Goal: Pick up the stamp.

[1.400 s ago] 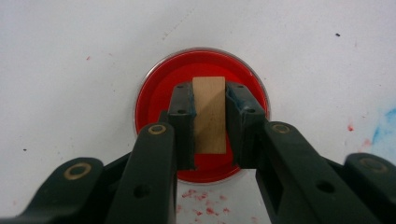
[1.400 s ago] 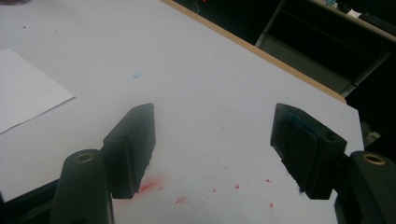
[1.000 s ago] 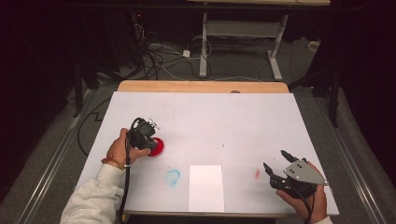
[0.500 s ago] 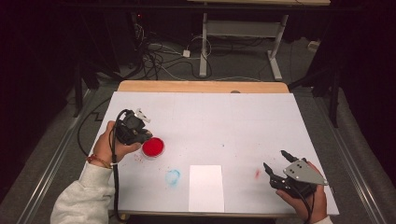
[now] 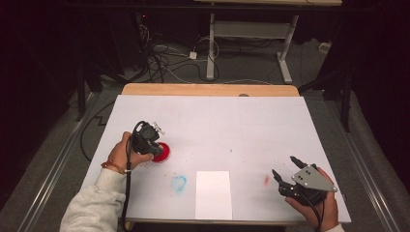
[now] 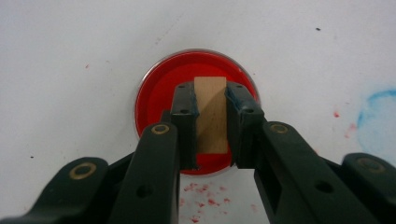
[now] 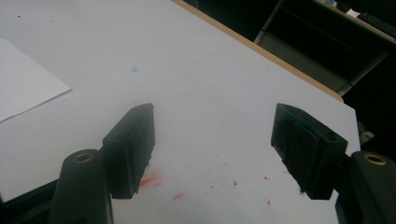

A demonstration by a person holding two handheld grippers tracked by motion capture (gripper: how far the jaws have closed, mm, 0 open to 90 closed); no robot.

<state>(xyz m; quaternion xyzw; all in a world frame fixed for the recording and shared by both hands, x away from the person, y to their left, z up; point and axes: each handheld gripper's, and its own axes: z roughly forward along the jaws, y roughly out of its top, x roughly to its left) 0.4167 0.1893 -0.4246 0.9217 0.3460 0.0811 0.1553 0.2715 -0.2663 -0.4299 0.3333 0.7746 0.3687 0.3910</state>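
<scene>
- Left tool: clenched on a wooden block, held over the red dish.
- Right tool: released, jaws apart above the white surface, nothing between them.

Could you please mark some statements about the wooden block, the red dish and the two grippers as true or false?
1. The left gripper grips a small tan wooden block between its jaws. True.
2. The block is held over a round dish of red paint. True.
3. The right gripper is clamped on the white rectangular sheet of paper. False: its jaws stand apart with nothing between them, and the sheet lies flat on the table, apart from it.
4. The blue smudge lies on the paper sheet. False: it is on the white table cover, beside the sheet.
5. Red spatters mark the cover near the right gripper. True.
</scene>
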